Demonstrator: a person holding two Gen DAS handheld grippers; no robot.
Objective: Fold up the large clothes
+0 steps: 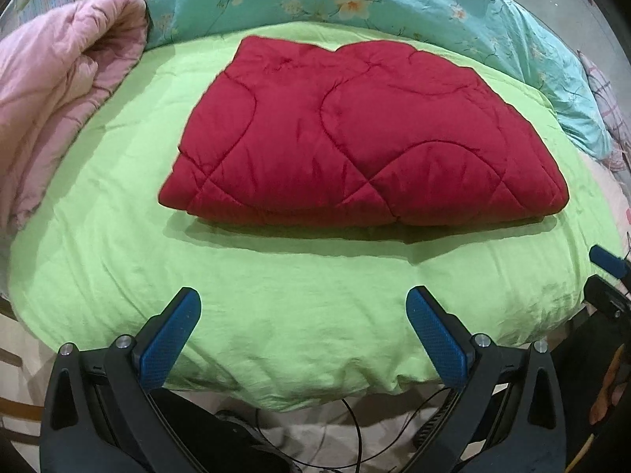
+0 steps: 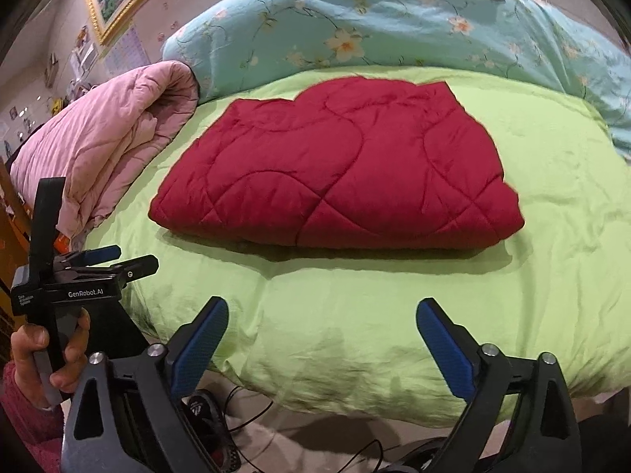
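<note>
The bed (image 1: pixel 276 335) fills both views, spread with a lime-green cover that wrinkles toward its near edge. Behind it a teal floral duvet (image 1: pixel 394 4) is heaped along the far side, and a pink quilt (image 1: pixel 59 90) sits bunched at the left, its rolled end just beside the teal heap. Centre stage, the red quilted garment (image 1: pixel 355 134) lies folded into a thick, neat pad on the green cover, well apart from the pink quilt, its rounded fold edge facing the cameras and throwing a shadow on the sheet.

Down low, the left tool (image 1: pixel 303 335) hovers over the near edge of the bed with its blue-padded fingers spread wide, gripping nothing. The right tool (image 2: pixel 321 345) matches it, fingers wide apart above the green cover, short of the garment. In the right wrist view the left hand (image 2: pixel 43 358) wraps the other tool's handle at lower left. Black cables (image 2: pixel 252 414) trail on the floor below the bed.
</note>
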